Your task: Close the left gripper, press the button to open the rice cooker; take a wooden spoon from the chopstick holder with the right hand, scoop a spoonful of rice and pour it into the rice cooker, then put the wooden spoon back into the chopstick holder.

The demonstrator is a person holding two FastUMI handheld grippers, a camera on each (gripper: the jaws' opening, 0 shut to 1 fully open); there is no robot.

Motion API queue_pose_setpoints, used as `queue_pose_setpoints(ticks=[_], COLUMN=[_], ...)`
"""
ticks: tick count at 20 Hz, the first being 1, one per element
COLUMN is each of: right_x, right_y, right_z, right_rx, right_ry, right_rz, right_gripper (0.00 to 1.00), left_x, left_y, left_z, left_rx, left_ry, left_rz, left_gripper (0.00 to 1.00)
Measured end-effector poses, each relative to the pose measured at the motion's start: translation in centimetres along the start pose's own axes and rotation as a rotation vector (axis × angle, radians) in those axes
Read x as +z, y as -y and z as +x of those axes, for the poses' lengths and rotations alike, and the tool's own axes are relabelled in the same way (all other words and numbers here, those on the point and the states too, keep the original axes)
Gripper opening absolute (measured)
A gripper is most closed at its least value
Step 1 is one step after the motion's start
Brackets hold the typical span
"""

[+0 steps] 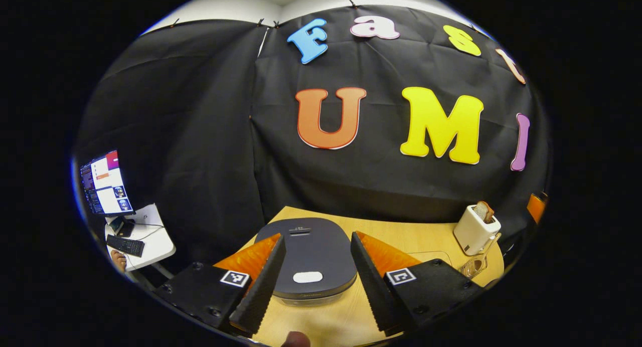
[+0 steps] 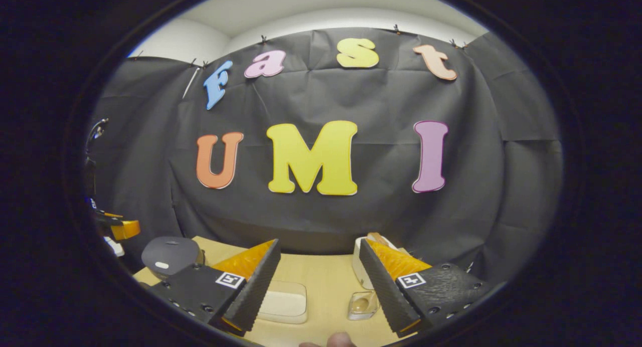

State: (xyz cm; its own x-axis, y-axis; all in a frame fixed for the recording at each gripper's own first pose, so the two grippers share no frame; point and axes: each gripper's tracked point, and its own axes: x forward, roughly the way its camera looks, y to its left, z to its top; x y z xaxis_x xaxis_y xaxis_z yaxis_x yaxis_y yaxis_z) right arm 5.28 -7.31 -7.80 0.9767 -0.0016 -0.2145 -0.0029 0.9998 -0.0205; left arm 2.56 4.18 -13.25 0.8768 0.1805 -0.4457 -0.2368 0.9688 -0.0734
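At the far left of the left gripper view, a monitor (image 1: 104, 182) stands on a small white side table (image 1: 150, 239) with a black keyboard (image 1: 125, 245) lying in front of it, well apart from the wooden table (image 1: 401, 236). On that tabletop the rice cooker (image 1: 311, 251) sits with its dark lid down, the pale oval button (image 1: 307, 277) at the near edge of the lid. The left gripper (image 1: 312, 277) hangs over the cooker with its jaws spread wide, one finger at each side of the lid, touching neither side as far as can be told. Farther right stands the white chopstick holder (image 1: 475, 229) with a brown piece poking out of its top; a wooden spoon handle (image 1: 492, 245) leans from it down toward a clear glass container (image 1: 472, 267) just in front of it. In the right gripper view, the rice cooker (image 2: 170, 254) lies at the left edge of the table, lid shut. The right gripper (image 2: 318, 287) is held above the bare middle of the table, jaws wide apart and gripping nothing. Between its fingers lies a pale rectangular dish (image 2: 283, 302), and to the right of that the clear glass container (image 2: 362, 304), with the chopstick holder (image 2: 362, 267) behind it, partly hidden by the right finger.
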Motion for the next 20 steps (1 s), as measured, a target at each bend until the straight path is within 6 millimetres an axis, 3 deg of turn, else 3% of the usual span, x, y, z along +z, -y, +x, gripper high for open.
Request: queue_pose_setpoints(ticks=[9,14,18,20], right_x=[-2.0,-2.6,-3.5,-3.9], right_y=[1.2,2.0,2.3,2.3], right_z=[1.0,1.4,2.0,2.3], right_rx=[0.004,-0.001,-0.002,0.001], right_ry=[-0.052,-0.067,-0.092,-0.103], right_rz=[0.016,0.021,0.037,0.036], right_gripper=[0.95,0.95,0.95,0.95], left_x=[-5.0,-5.7,-6.8,-7.5], left_y=[-0.6,-0.9,0.7,0.4], left_z=[2.8,3.9,5.2,6.1], left_rx=[-0.041,-0.089,-0.152,-0.152], left_ry=[-0.316,-0.400,-0.468,-0.501], left_rz=[-0.066,-0.056,-0.057,-0.060], left_gripper=[0.48,0.25,0.10,0.04])
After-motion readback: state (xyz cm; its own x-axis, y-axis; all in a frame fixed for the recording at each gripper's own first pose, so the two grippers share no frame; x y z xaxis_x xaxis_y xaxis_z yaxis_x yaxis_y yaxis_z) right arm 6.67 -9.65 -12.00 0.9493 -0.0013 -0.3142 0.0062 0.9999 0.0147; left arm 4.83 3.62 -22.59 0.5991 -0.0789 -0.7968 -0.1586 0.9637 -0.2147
